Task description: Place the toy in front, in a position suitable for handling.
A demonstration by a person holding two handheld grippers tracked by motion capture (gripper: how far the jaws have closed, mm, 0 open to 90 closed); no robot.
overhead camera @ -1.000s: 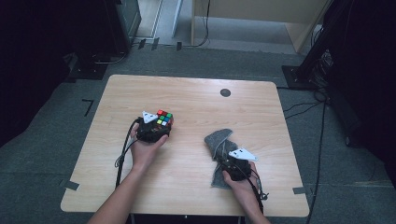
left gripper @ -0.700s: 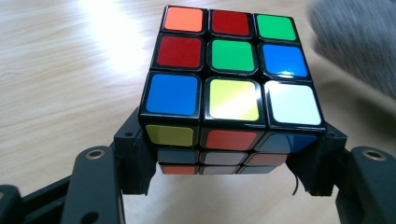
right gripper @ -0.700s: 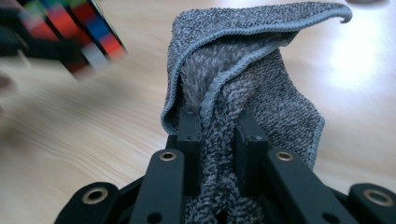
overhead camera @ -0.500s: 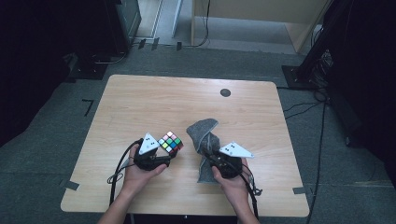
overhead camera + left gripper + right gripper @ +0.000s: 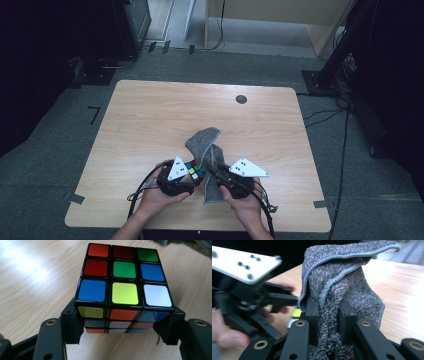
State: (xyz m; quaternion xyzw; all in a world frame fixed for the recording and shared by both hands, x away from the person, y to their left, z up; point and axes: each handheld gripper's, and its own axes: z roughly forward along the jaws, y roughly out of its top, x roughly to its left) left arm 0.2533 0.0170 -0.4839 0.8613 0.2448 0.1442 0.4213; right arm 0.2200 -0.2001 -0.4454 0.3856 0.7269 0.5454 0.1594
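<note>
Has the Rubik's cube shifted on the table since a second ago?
Yes. The Rubik's cube, held in the left tongs, has come toward the table's near edge and rightward, farther from the black disc.

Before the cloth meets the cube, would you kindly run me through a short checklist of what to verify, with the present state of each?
1. Left gripper clamped on the puzzle cube: ok, a jaw presses on each side.
2. Right gripper pinching the grey cloth: ok, folds are squeezed between the jaws.
3. Cube held off the table: ok in the left gripper view, wood shows beneath it.
4. Cloth beside the cube: ok, in the high view they are side by side.
5. Cloth already touching the cube: cannot tell.
6. Cloth hanging free of the table: cannot tell, its lower end may rest on it.
</note>
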